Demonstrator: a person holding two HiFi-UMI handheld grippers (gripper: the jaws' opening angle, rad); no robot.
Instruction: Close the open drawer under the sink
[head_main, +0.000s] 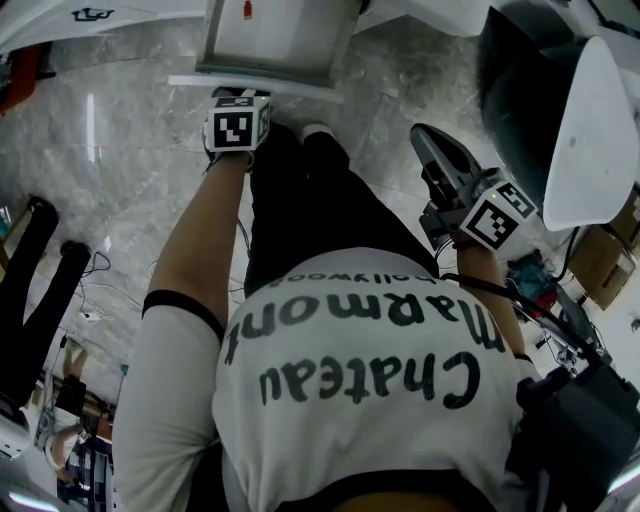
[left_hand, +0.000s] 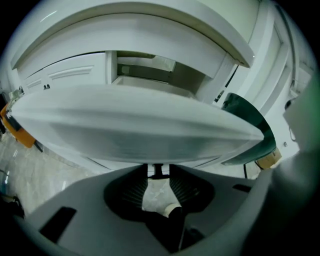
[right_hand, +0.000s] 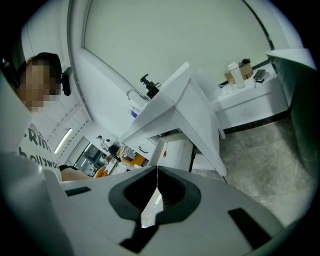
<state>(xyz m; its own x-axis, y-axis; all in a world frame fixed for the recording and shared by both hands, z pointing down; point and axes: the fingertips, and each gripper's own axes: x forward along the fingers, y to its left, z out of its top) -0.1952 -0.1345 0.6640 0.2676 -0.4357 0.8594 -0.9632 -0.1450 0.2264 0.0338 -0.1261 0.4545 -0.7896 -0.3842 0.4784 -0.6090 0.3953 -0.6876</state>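
1. We find the head view evenly and softly lit; a pale glare streak lies on the floor (head_main: 120, 170).
2. Both gripper views bend strongly toward dark, rounded edges.
3. The drawer front (left_hand: 135, 130) is near the lens and blurred.
4. The right gripper view is bright; a strip lamp (right_hand: 63, 141) glows far off.

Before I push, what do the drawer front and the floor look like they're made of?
Drawer front: likely white painted or laminated board; smooth, grainless, with a soft satin sheen. Plastic can't be ruled out.
Floor: polished grey marble or marble-look tile; pale veining and sharp light reflections suggest a glossy, hard surface.
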